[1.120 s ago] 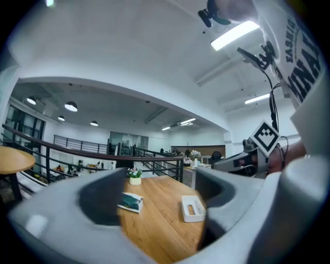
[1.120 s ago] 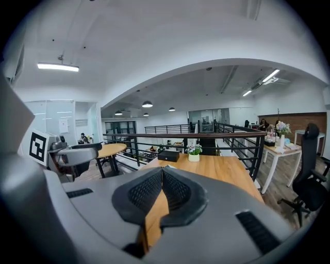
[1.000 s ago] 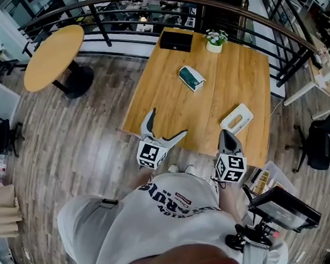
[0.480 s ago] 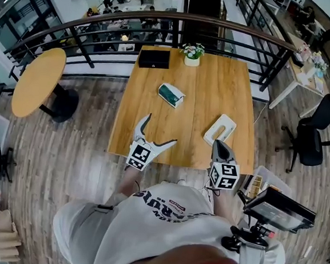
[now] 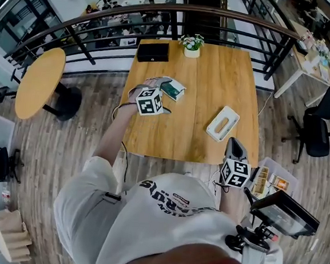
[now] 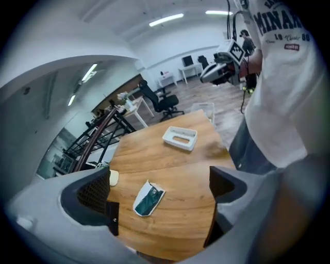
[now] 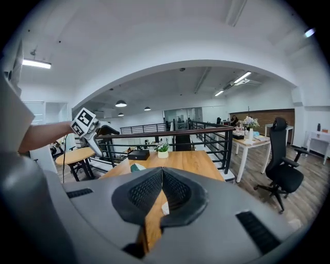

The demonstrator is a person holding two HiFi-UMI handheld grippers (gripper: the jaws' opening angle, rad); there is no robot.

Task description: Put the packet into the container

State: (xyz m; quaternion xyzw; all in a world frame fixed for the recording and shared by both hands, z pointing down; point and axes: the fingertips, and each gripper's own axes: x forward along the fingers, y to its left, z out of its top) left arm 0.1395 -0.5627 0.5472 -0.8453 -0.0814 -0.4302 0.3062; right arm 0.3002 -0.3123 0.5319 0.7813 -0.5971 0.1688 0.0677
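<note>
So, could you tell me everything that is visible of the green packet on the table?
The packet is small and flat, dark green with white edges, one end looking ragged. It lies on the wooden table, slanted to its edges. The left gripper hovers above with fingers open either side, not touching it. The white container sits well apart.

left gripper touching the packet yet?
Apart. The left gripper view shows the left gripper with jaws wide open; the packet lies flat on the table between them, bare wood either side.
</note>
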